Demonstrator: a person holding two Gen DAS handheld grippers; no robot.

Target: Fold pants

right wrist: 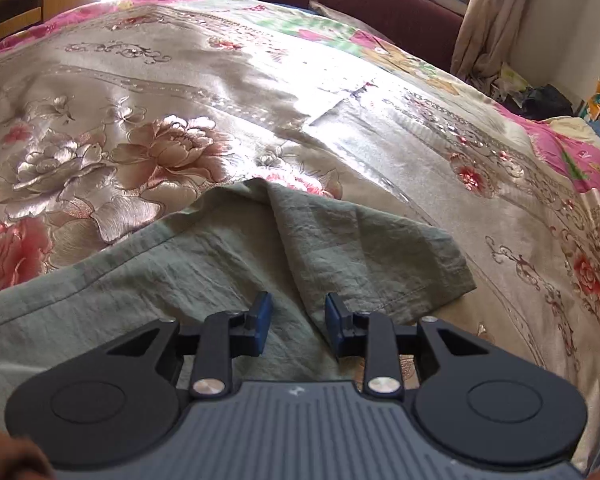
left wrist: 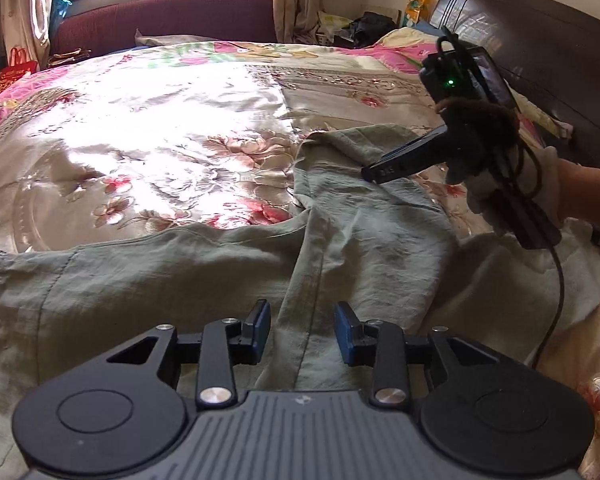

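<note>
One pants (left wrist: 204,276) under two parted grippers (left wrist: 302,330) (right wrist: 296,326).

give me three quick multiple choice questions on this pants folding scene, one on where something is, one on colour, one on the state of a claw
1. Where do the pants lie?
A. on a floral bedspread
B. on a wooden floor
C. over a chair back

2. What colour are the pants?
A. dark blue
B. pale grey-green
C. bright red

3. How does the left claw stand?
A. shut on a pant leg
B. open, above the fabric
C. out of view

Answers:
1 A, the fabric is spread across the flowered bedspread.
2 B, the cloth reads as a washed-out grey-green in both wrist views.
3 B, its blue pads stand apart with cloth showing between them and nothing pinched. The right claw is open too, over a fold of the pants.
</note>
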